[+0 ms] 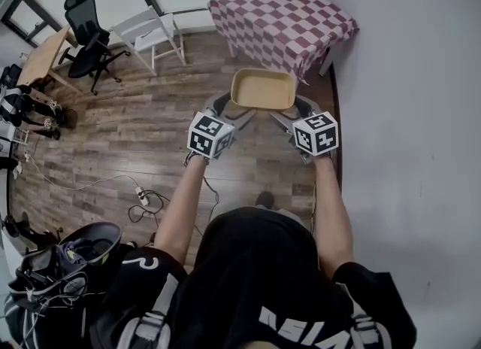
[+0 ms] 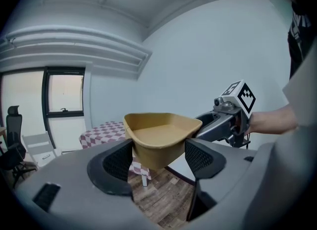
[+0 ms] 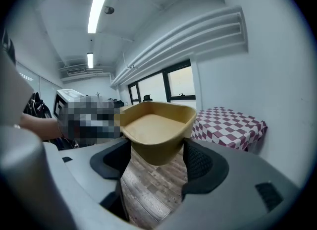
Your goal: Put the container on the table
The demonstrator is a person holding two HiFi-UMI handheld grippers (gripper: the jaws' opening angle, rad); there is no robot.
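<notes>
A tan, shallow container (image 1: 262, 89) hangs in the air above the wooden floor, carried between my two grippers. My left gripper (image 1: 226, 107) is shut on its near left corner (image 2: 161, 137), with the pads against both sides. On the near right corner (image 3: 156, 130) my right gripper (image 1: 296, 109) is shut in the same way. The container is empty and sits roughly level. A table with a red-and-white checked cloth (image 1: 282, 16) stands just beyond it, against the wall. In the left gripper view the right gripper (image 2: 224, 121) shows past the container.
A pale wall (image 1: 406, 77) runs along the right side. A white chair (image 1: 150, 33), a black office chair (image 1: 86, 31) and a wooden desk (image 1: 41, 58) stand at the far left. A power strip with cables (image 1: 141, 195) lies on the floor, and bags (image 1: 68, 265) sit at the lower left.
</notes>
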